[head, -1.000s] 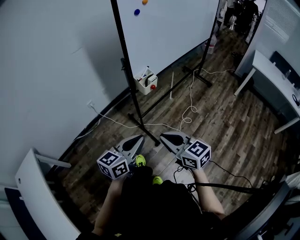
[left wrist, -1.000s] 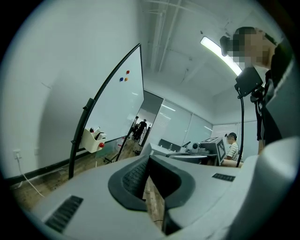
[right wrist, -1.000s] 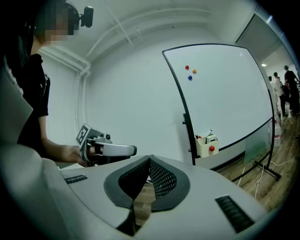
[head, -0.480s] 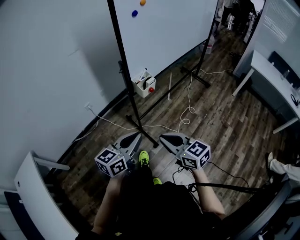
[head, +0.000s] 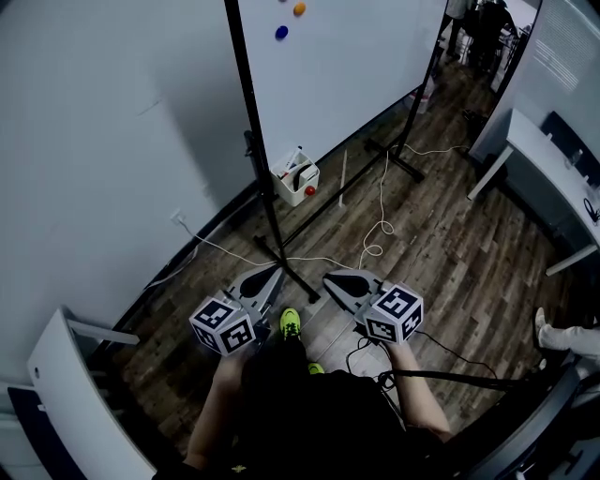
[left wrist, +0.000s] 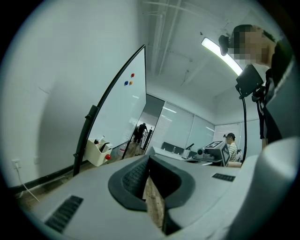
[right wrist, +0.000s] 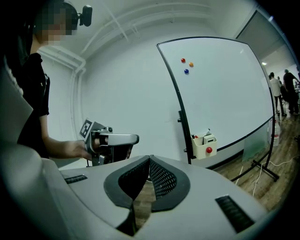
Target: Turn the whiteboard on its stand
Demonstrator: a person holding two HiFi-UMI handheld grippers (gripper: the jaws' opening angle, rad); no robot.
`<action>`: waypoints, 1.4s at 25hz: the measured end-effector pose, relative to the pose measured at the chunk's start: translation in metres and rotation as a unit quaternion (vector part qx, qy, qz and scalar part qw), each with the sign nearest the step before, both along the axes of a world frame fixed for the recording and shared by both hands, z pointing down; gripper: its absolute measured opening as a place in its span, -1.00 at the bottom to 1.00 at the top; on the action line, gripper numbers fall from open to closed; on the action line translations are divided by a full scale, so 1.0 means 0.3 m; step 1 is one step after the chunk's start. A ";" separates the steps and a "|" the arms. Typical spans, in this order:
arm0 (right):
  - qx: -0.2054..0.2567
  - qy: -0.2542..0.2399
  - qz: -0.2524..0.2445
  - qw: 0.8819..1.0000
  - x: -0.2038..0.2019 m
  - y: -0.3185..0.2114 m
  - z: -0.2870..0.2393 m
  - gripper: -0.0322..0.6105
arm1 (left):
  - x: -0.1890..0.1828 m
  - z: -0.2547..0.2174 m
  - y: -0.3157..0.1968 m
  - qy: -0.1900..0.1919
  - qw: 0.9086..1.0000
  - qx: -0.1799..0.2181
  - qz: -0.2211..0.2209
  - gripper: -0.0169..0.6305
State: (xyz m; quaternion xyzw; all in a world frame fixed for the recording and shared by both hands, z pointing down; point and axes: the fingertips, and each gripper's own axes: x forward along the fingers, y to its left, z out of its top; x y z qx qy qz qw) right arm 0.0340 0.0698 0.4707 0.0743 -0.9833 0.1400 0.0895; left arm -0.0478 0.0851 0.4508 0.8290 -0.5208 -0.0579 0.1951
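A big whiteboard [head: 347, 56] on a black wheeled stand [head: 277, 220] stands ahead of me, with three small magnets near its top. It shows edge-on in the left gripper view as the whiteboard [left wrist: 124, 112] and broadside in the right gripper view as the whiteboard [right wrist: 220, 89]. My left gripper [head: 277, 274] and right gripper [head: 330, 281] are held low in front of me, short of the stand's foot. Both are shut with nothing between the jaws, tips meeting at the left gripper [left wrist: 147, 159] and the right gripper [right wrist: 149, 160].
A cream marker tray [head: 298, 178] hangs on the stand's left post. White cables [head: 375, 220] trail over the wood floor. A white desk [head: 548, 159] stands at the right, a white panel [head: 66, 394] at the lower left. People [head: 483, 23] stand at the far end.
The view has shifted slightly, so the whiteboard and stand sit a little lower and further right in the head view. Both grippers stay shut and low in front of me.
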 end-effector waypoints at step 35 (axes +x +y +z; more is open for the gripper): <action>0.018 0.037 0.064 0.997 -0.471 -0.578 -0.030 -0.87 | -0.462 -0.200 -0.636 -0.065 0.994 0.072 0.050 -0.90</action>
